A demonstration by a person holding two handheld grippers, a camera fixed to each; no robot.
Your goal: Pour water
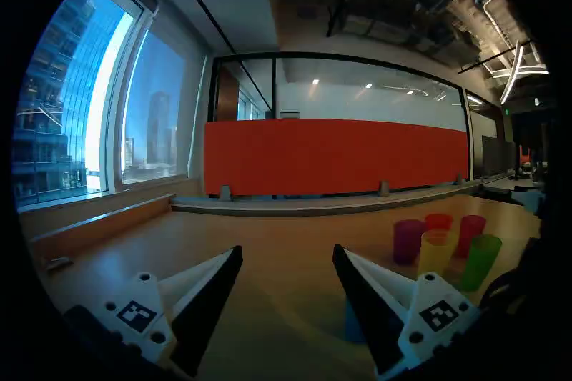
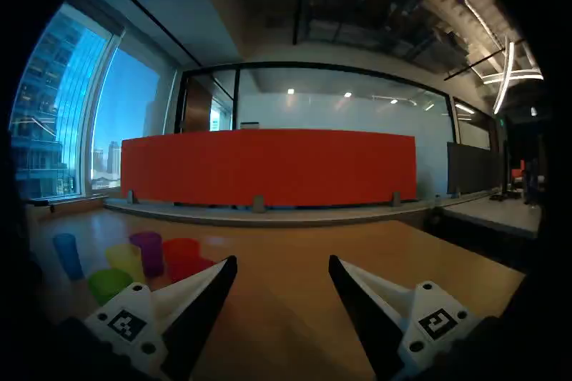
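Observation:
In the left gripper view, a cluster of plastic cups stands on the wooden table to the right: purple cup (image 1: 408,240), red cup (image 1: 438,222), dark red cup (image 1: 471,234), yellow cup (image 1: 435,253) and green cup (image 1: 480,261). A blue cup (image 1: 352,322) peeks out beside the right finger, close below. My left gripper (image 1: 286,251) is open, nothing between its fingers. In the right gripper view the cups sit at the left: blue cup (image 2: 68,255), yellow cup (image 2: 124,260), purple cup (image 2: 150,252), red cup (image 2: 181,249), green cup (image 2: 108,284). My right gripper (image 2: 281,261) is open, to their right.
The wooden table (image 2: 300,252) ends at an orange partition (image 2: 268,166) along its far edge; the same partition (image 1: 336,156) faces the left gripper. Large windows (image 1: 71,124) run along the left. Another desk (image 2: 500,213) lies at the right.

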